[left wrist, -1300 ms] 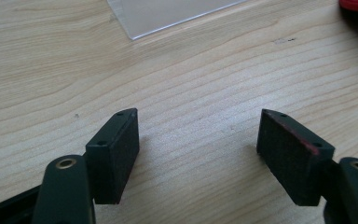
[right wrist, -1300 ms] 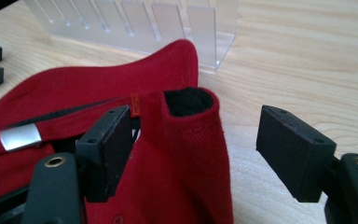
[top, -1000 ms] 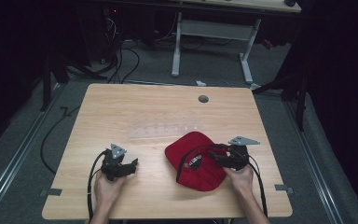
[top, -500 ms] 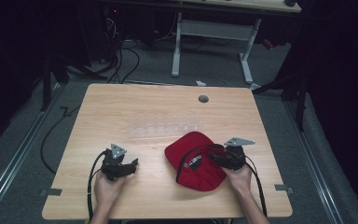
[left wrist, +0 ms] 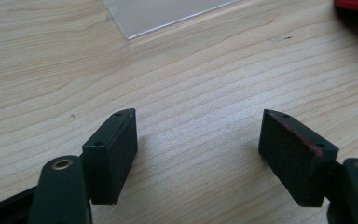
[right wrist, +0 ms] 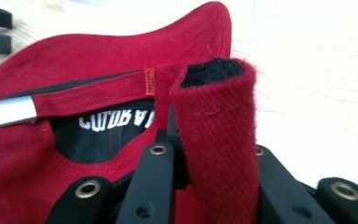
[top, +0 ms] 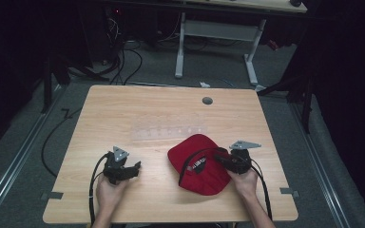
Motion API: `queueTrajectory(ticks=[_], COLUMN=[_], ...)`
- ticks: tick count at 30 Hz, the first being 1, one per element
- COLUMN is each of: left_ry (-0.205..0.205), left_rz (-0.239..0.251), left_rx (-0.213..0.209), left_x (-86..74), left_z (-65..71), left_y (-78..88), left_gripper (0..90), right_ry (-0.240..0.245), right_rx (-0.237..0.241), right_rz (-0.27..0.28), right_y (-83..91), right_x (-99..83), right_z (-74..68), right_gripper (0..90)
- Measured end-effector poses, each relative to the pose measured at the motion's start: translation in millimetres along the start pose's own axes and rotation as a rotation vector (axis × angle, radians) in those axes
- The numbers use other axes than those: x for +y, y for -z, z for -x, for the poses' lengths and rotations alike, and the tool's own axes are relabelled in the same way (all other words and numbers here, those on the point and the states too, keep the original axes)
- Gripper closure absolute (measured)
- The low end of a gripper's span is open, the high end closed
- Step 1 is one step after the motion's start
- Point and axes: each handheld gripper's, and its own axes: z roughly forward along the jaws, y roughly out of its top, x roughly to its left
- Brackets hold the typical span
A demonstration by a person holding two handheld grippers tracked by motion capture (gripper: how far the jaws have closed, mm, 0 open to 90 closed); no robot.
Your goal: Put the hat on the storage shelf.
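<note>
A red cap lies on the wooden table at the front right, its back opening facing my right gripper. In the right gripper view a folded piece of the cap's rear edge is pinched between the jaws of my right gripper, which have just been closing on it. The cap's strap with its silver buckle runs off to the left. My left gripper rests low over the table at the front left. Its jaws stand open over bare wood.
A clear plastic sheet lies flat at the table's middle, its corner ahead of the left jaws. A round cable hole sits near the far edge. A desk frame and cables stand on the floor beyond.
The right gripper's jaws have closed on the cap's rear edge. The left gripper has not moved.
</note>
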Motion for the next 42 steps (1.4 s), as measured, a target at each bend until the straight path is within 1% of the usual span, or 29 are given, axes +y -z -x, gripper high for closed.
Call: queueTrajectory(ticks=[3, 6, 7, 8, 11, 12, 13, 14, 18, 19, 20, 21, 22, 24, 26, 27, 28, 29, 30, 31, 33, 34, 35, 36, 38, 39, 40, 42], left_ry=[0.000, 0.000, 0.000, 0.000, -0.004, -0.008, -0.008, -0.006, -0.004, -0.011, -0.011, -0.016, -0.017, -0.011, -0.002, -0.006, -0.024, -0.024, -0.050, -0.061, -0.077, -0.077, -0.114, -0.114, -0.149, -0.176, -0.176, -0.201], left_rz=[-0.001, -0.001, -0.002, -0.003, -0.008, -0.018, -0.018, -0.019, -0.016, -0.022, -0.022, -0.025, -0.027, -0.028, -0.039, -0.039, -0.030, -0.030, -0.007, 0.001, 0.002, 0.002, -0.005, -0.005, -0.015, -0.029, -0.029, -0.026], left_rx=[-0.001, -0.002, -0.002, -0.003, -0.005, -0.017, -0.017, -0.024, -0.027, -0.039, -0.039, -0.054, -0.056, -0.060, -0.080, -0.092, -0.123, -0.123, -0.148, -0.163, -0.199, -0.199, -0.226, -0.226, -0.246, -0.261, -0.261, -0.275], left_x=[0.0, 0.0, 0.0, 0.0, -1.0, -1.8, -1.8, -2.8, -3.2, -3.4, -3.4, -5.2, -5.8, -5.7, -4.5, -4.0, -2.4, -2.4, -0.3, 0.6, 0.2, 0.2, -3.8, -3.8, -9.2, -13.5, -13.5, -17.4], left_z=[0.0, 0.1, 0.1, 0.1, 1.4, 2.2, 2.2, 3.3, 4.2, 5.2, 5.2, 7.7, 8.4, 8.9, 9.6, 10.6, 14.8, 14.8, 21.1, 24.6, 33.0, 33.0, 41.9, 41.9, 49.9, 56.6, 56.6, 64.1], left_y=[0.0, 0.0, -0.1, -0.1, -0.5, 0.7, 0.7, 2.4, 3.5, 2.8, 2.8, 4.3, 5.0, 5.3, 6.3, 7.2, 10.8, 10.8, 15.9, 18.9, 25.2, 25.2, 29.4, 29.4, 31.8, 33.4, 33.4, 35.1], left_gripper=[28.2, 28.1, 28.0, 28.0, 24.6, 22.6, 22.3, 22.4, 25.3, 25.3, 25.3, 25.4, 25.7, 25.5, 26.1, 28.0, 28.1, 27.4, 26.4, 25.3, 24.0, 23.3, 22.9, 22.4, 22.2, 20.9, 20.3, 19.6], right_ry=[0.003, -0.006, -0.023, -0.023, -0.037, -0.042, -0.043, -0.043, -0.036, -0.031, -0.031, -0.037, -0.035, -0.038, -0.034, -0.034, -0.034, -0.034, -0.036, -0.043, -0.045, -0.045, -0.039, -0.040, -0.039, -0.035, -0.035, -0.026], right_rx=[0.013, 0.024, 0.037, 0.037, 0.057, 0.066, 0.070, 0.076, 0.085, 0.083, 0.083, 0.086, 0.088, 0.093, 0.102, 0.111, 0.115, 0.115, 0.122, 0.128, 0.130, 0.130, 0.136, 0.139, 0.141, 0.141, 0.141, 0.142], right_rz=[-0.001, -0.002, 0.001, 0.001, 0.003, -0.002, -0.002, -0.003, -0.008, -0.011, -0.011, -0.006, -0.002, -0.003, -0.006, -0.012, -0.013, -0.013, -0.018, -0.025, -0.034, -0.034, -0.032, -0.030, -0.029, -0.023, -0.023, -0.020], right_y=[0.8, 1.5, 3.0, 3.0, 6.7, 9.6, 11.0, 12.4, 14.9, 17.4, 17.4, 20.7, 22.3, 23.8, 25.9, 28.1, 29.4, 29.4, 31.9, 32.9, 34.2, 34.2, 34.6, 34.6, 35.0, 36.5, 36.5, 39.1], right_x=[0.5, 0.6, 1.1, 1.1, 2.6, 4.2, 5.2, 6.2, 8.8, 11.3, 11.3, 14.1, 15.4, 16.9, 21.2, 26.8, 29.5, 29.5, 33.9, 35.4, 38.2, 38.2, 40.0, 41.0, 42.3, 45.7, 45.7, 50.0], right_z=[-0.7, -0.7, -0.4, -0.4, -0.7, -2.0, -2.7, -3.6, -6.7, -8.1, -8.1, -10.0, -10.8, -11.8, -13.2, -14.7, -15.4, -15.4, -16.7, -17.6, -20.6, -20.6, -22.6, -23.0, -23.4, -24.9, -24.9, -27.1], right_gripper=[83.6, 84.1, 84.6, 84.6, 85.0, 85.2, 85.3, 85.3, 85.5, 85.6, 85.6, 85.7, 85.8, 85.8, 85.9, 85.9, 86.0, 86.0, 86.0, 86.0, 86.0, 86.0, 86.0, 86.1, 86.1, 86.1, 86.1, 86.1])
